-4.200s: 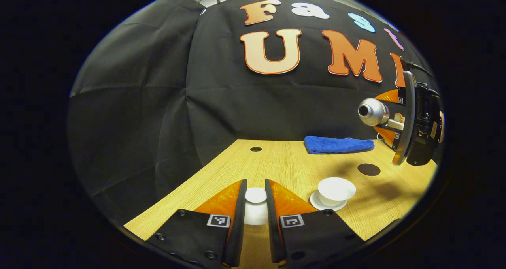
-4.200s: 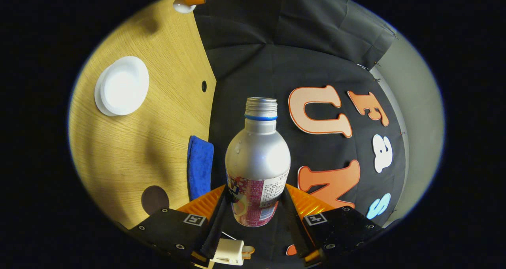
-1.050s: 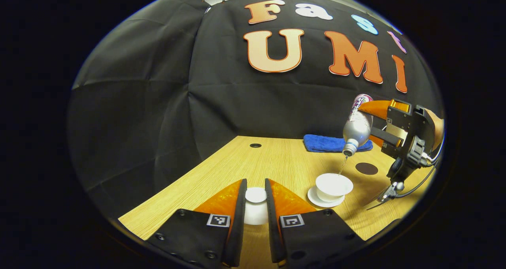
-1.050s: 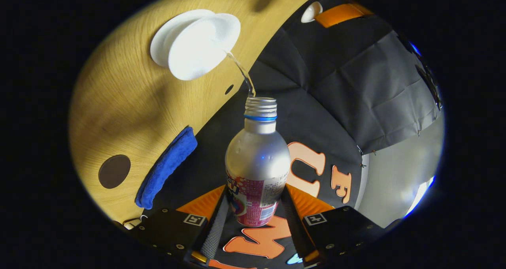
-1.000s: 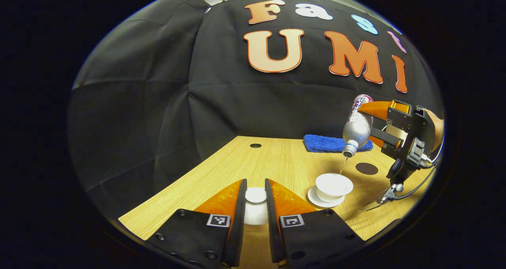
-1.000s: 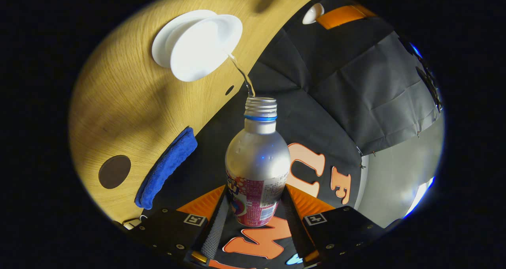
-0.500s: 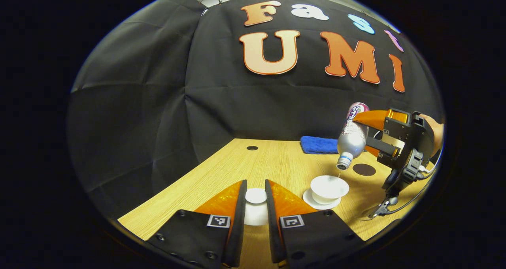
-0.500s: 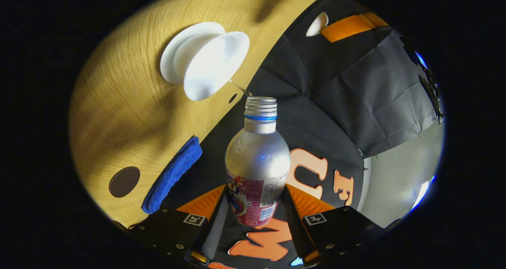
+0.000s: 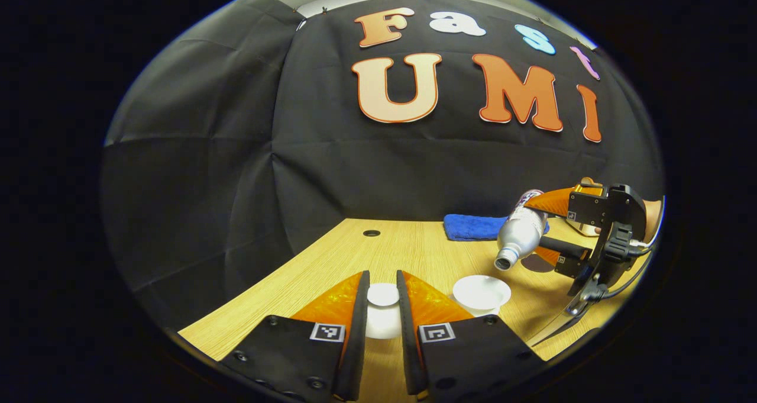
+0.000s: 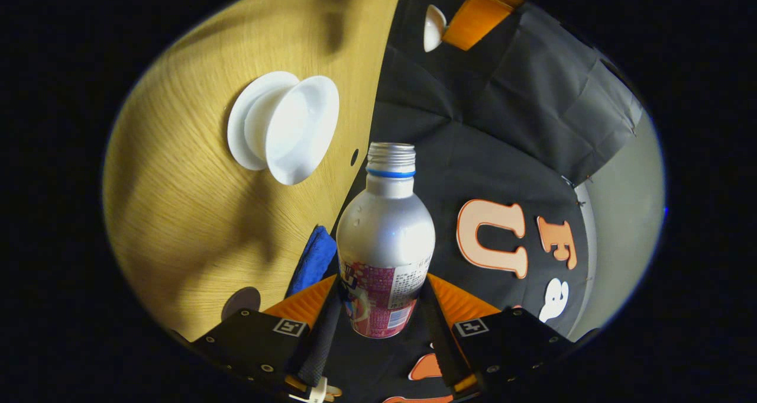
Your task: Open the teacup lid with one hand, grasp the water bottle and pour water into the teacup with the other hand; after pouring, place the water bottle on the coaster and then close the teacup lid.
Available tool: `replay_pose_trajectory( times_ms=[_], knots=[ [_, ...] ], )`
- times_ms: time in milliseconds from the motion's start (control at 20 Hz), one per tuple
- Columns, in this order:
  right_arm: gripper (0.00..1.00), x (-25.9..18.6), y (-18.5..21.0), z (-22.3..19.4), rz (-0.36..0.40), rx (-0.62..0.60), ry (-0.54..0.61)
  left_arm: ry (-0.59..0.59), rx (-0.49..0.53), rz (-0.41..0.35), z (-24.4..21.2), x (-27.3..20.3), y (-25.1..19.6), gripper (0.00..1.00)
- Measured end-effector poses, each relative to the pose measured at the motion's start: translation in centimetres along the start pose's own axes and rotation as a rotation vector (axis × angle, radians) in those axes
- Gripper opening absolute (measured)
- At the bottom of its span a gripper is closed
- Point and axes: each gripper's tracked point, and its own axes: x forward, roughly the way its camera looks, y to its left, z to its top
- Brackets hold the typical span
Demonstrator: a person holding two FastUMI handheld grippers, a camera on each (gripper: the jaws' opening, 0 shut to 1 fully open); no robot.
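Observation:
My left gripper point(image 9: 382, 299) is shut on the white teacup lid point(image 9: 382, 314), held above the wooden table point(image 9: 408, 249). To its right stands the open white teacup point(image 9: 481, 292), partly behind my left finger. Above and right of the cup, the silver water bottle point(image 9: 518, 235) is tilted mouth-down to the left, gripped by the right gripper. In the right gripper view my right gripper point(image 10: 378, 308) is shut on the water bottle point(image 10: 384, 237); the teacup point(image 10: 293, 128) on its saucer point(image 10: 239, 128) lies upper left. No stream leaves the bottle mouth. The dark round coaster point(image 10: 241, 301) peeks out at lower left.
A folded blue cloth point(image 9: 470, 226) lies at the back of the table near the wall. A small round hole point(image 9: 371, 233) is in the tabletop at the back. A hand point(image 9: 650, 210) holds the right gripper, with a cable hanging below it. The lid point(image 10: 433, 27) shows far off.
The water stream has stopped. The bottle has tipped back toward level and moved down and slightly away from the cup. The left gripper with the lid has hardly moved.

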Motion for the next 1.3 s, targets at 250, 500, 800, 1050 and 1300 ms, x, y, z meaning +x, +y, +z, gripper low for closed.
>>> replay_pose_trajectory(
  times_ms=[250, 500, 800, 1050, 1300],
  knots=[
    [0.76, -0.6, -0.1, -1.7, 0.051, 0.267, 0.036, -0.023, 0.009, -0.028, 1.4, 0.2, -1.5, 0.31],
    [0.76, -1.5, -0.1, -4.2, 0.070, 0.514, 0.091, -0.042, 0.008, -0.070, 2.7, 0.9, -3.9, 0.32],
    [0.76, -2.1, -1.1, -7.5, 0.071, 0.772, 0.128, -0.054, 0.031, -0.109, 3.6, 1.3, -6.9, 0.27],
    [0.76, -3.2, -1.1, -10.2, 0.066, 0.958, 0.159, -0.053, 0.045, -0.140, 3.8, 1.8, -9.1, 0.28],
    [0.76, -3.4, -0.9, -12.2, 0.061, 1.134, 0.176, -0.035, 0.055, -0.173, 2.9, 2.6, -11.3, 0.32]
  ],
)
